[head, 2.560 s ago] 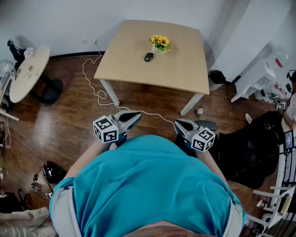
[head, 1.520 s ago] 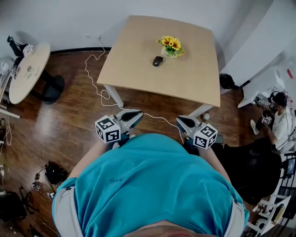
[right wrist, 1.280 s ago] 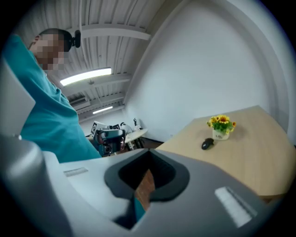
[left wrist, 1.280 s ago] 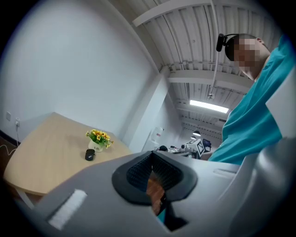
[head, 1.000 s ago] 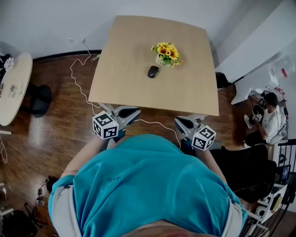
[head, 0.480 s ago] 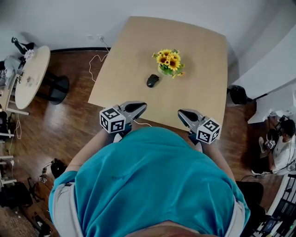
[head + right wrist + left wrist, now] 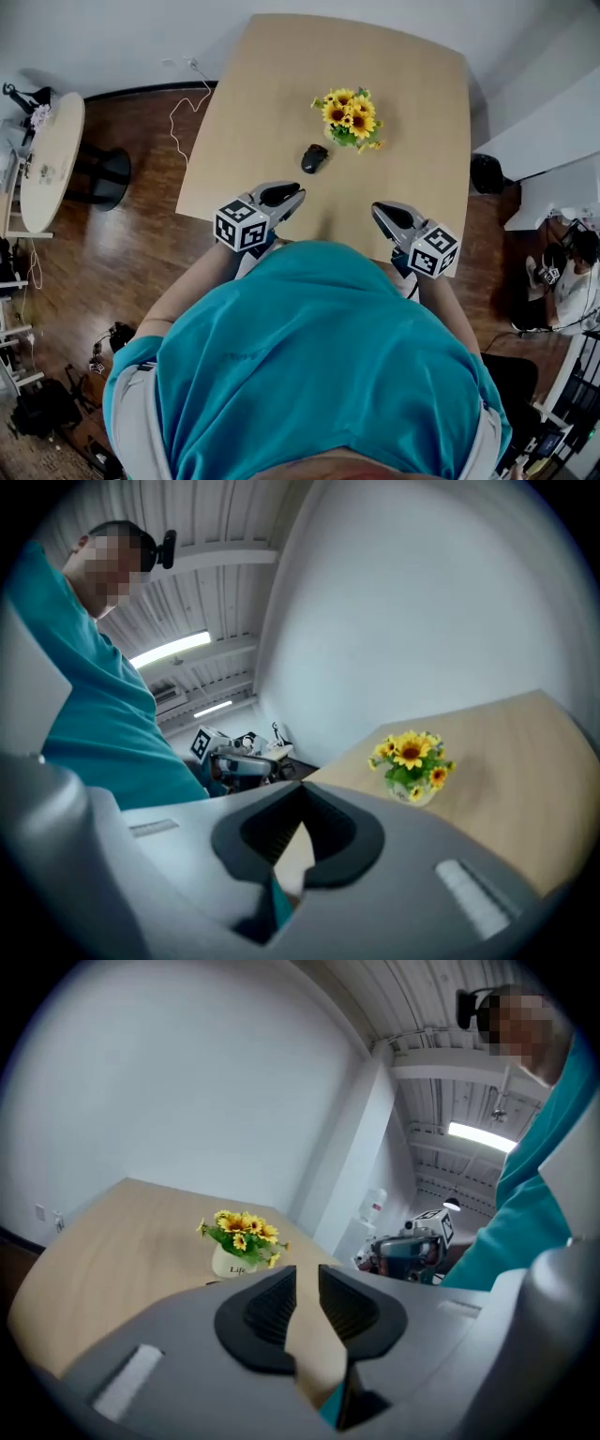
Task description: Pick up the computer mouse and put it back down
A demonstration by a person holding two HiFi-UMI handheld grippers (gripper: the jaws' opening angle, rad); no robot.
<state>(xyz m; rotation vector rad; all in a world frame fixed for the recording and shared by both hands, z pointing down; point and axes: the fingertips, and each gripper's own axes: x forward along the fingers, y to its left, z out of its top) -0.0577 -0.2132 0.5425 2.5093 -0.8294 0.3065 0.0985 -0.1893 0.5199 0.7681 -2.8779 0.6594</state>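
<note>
A black computer mouse (image 7: 314,157) lies on the light wooden table (image 7: 253,103), just left of a small vase of yellow flowers (image 7: 349,117). My left gripper (image 7: 286,196) hovers over the table's near edge, a short way in front of the mouse. Its jaws have just been opening, and only bare tabletop shows in the narrow gap between its pads (image 7: 272,1302). My right gripper (image 7: 384,214) is level with it to the right, its jaw tips meeting, nothing held. The left gripper view shows the flowers (image 7: 240,1232); the mouse is hidden behind a jaw.
A round side table (image 7: 49,159) stands at the far left. A white cable (image 7: 178,108) trails over the wooden floor by the table's left corner. A dark bin (image 7: 486,173) sits right of the table, and a seated person (image 7: 572,281) is at the right edge.
The table has come closer in the head view. Both grippers have moved forward from over the floor to above the table's near edge, nearer the mouse.
</note>
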